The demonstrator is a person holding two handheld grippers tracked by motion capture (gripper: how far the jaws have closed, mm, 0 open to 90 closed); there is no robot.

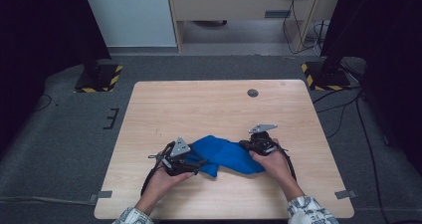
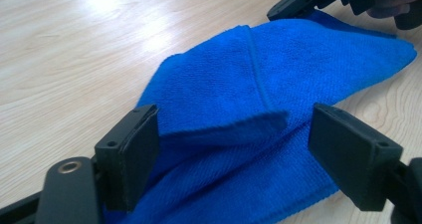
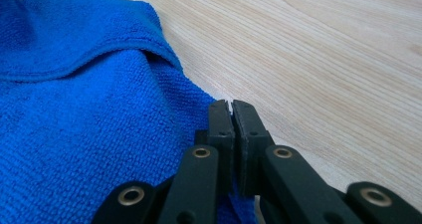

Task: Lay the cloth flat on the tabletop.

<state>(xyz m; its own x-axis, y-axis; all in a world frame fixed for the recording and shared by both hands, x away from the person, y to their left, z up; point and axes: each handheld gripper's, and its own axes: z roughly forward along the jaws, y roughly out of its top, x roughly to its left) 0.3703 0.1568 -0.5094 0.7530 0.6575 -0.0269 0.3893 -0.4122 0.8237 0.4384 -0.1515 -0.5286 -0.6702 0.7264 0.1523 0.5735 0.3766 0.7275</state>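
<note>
Both claws work a blue microfibre cloth (image 1: 226, 155) near the bench's (image 1: 209, 104) front edge: left claw (image 2: 234, 149) spread apart, cloth fold between its jaws unpinched; right claw (image 3: 232, 115) clamped together on the cloth's edge.

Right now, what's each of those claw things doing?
Left gripper: open, jaws either side of the blue cloth, not pinching it.
Right gripper: closed, seemingly on the cloth's edge.

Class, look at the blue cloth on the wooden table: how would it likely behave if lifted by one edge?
The blue cloth would probably hang limp, since it already lies in soft folds and a raised ridge. Its looped, towel-like surface suggests it grips rather than slips. It looks thin, so likely light, and should neither roll nor break.
</note>
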